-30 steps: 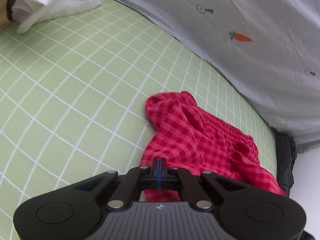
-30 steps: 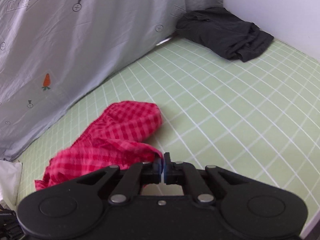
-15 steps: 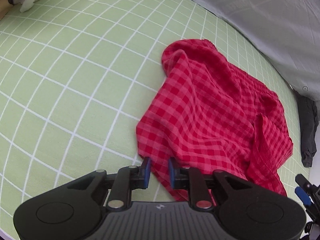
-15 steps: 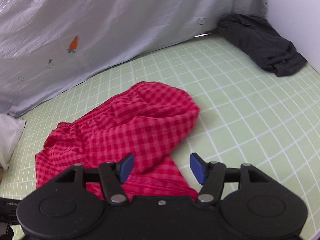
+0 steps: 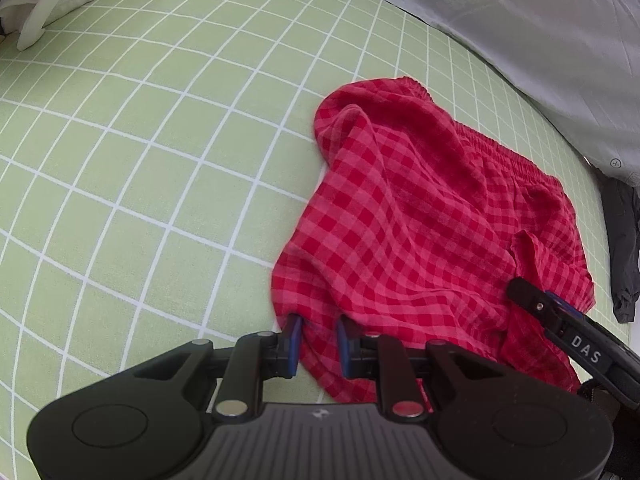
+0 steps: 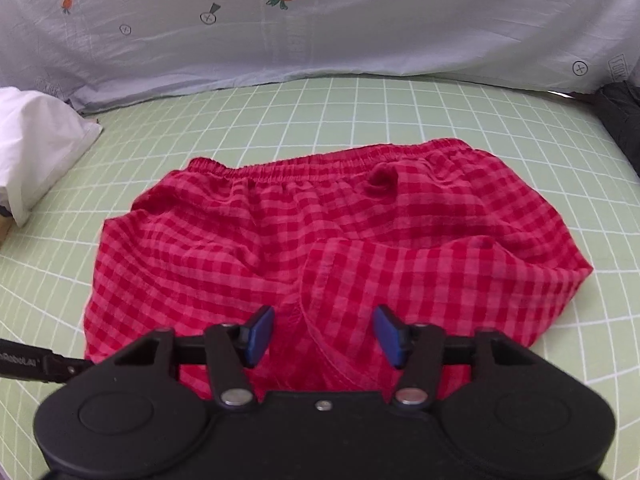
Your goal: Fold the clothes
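Observation:
Red checked shorts (image 5: 420, 232) lie spread on the green grid sheet (image 5: 140, 160), elastic waistband on the far side. My left gripper (image 5: 319, 340) stands at their near left corner, slightly open; the hem runs between the blue pads (image 5: 294, 340) without being pinched. In the right wrist view the shorts (image 6: 320, 232) fill the middle. My right gripper (image 6: 325, 332) hovers over the near leg hem, its jaws closing with a fold of cloth between them, the pads clear of it. One right finger (image 5: 536, 300) shows over the shorts' right side.
A grey sheet with carrot prints (image 6: 320, 20) hangs along the far side. White bedding (image 6: 36, 140) lies at the left, a black garment (image 5: 620, 240) at the right edge. The left gripper's arm (image 6: 40, 364) pokes in at the left.
Both grippers were shut on the lifted shorts and have let go; the shorts now lie flat. The right gripper swung round to face the waistband, and its jaws have narrowed since half a second ago.

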The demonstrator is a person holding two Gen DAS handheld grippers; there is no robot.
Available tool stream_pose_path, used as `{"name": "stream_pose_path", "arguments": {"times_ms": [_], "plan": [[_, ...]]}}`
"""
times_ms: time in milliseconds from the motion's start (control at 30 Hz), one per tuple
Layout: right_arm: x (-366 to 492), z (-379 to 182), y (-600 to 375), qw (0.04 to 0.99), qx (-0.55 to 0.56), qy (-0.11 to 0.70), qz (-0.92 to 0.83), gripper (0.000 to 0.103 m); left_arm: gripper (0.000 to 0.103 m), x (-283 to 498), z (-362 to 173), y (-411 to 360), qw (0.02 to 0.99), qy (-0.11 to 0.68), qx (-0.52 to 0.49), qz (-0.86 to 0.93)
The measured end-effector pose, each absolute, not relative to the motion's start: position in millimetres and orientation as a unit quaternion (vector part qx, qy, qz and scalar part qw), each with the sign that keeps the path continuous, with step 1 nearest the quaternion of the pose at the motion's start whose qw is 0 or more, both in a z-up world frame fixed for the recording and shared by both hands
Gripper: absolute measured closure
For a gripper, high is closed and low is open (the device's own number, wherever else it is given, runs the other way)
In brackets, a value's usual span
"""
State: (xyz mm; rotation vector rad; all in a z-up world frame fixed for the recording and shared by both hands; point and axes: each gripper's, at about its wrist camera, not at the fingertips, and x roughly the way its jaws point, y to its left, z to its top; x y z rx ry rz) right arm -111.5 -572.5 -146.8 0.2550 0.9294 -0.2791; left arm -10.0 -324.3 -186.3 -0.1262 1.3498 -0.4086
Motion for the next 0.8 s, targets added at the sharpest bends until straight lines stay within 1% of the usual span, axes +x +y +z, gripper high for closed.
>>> {"name": "stream_pose_path", "arguments": {"times_ms": [67,133,233,333,400,467,533,567,600,633,800], "plan": [[-118.9,-146.2,-579.8,0.877,0.129,0.441,-0.14,0.102,0.082,-8.8,-186.7,-325.2,0.761,0.619,-0.059,-0.187],[-132.6,-141.0,-591.5,0.879,0.149,0.424,-0.158,0.102,0.082,-7.7,-187.1,-325.1,0.761,0.618,-0.062,-0.187],[-173.8,-130.3,-619.5,0.868,0.175,0.389,-0.256,0.102,0.082,-7.6,-187.7,-324.1,0.761,0.617,-0.068,-0.185],[-226.2,-130.5,-661.6,0.821,0.223,0.345,-0.396,0.102,0.082,-8.8,-187.3,-321.8,0.763,0.617,-0.074,-0.18],[-258.5,-141.3,-689.4,0.775,0.248,0.337,-0.474,0.102,0.082,-9.8,-186.8,-319.9,0.763,0.616,-0.079,-0.176],[-280.7,-152.4,-708.8,0.74,0.264,0.355,-0.507,0.101,0.081,-10.8,-185.3,-317.7,0.764,0.615,-0.085,-0.174],[-296.9,-157.0,-713.4,0.727,0.281,0.354,-0.517,0.092,0.081,-13.4,-182.7,-315.7,0.767,0.613,-0.086,-0.172],[-303.8,-158.3,-712.8,0.726,0.286,0.35,-0.519,0.079,0.081,-15.8,-181.0,-314.6,0.768,0.611,-0.085,-0.171],[-310.6,-159.5,-712.2,0.724,0.291,0.346,-0.521,0.061,0.08,-18.5,-179.3,-313.5,0.769,0.61,-0.083,-0.17],[-312.6,-159.5,-708.9,0.726,0.291,0.344,-0.52,0.056,0.08,-21.2,-177.5,-312.5,0.771,0.609,-0.081,-0.168],[-309.9,-163.0,-692.1,0.747,0.294,0.36,-0.475,0.045,0.08,-42.4,-177.1,-309.8,0.765,0.615,-0.08,-0.171]]}}
